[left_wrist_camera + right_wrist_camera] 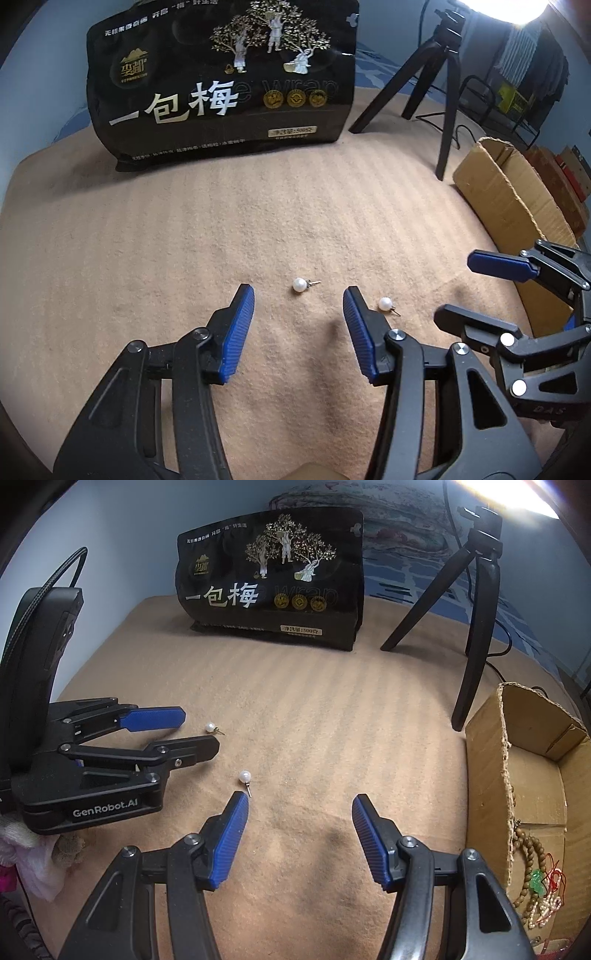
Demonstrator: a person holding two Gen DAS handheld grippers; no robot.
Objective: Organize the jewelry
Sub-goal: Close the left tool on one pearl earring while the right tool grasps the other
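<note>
Holding both claws spread wide, I see one pearl earring (300, 284) ahead of my left claw (298, 301), another (245, 776) just beyond my right claw's (300, 805) left fingertip

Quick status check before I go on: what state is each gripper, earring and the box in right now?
left gripper: open, empty, low over the blanket.
right gripper: open, empty.
far pearl earring: loose on the blanket, ahead of the left gripper's opening.
near pearl earring: loose, just beyond the right gripper's left fingertip.
cardboard box: open-topped, bead strands inside.
</note>
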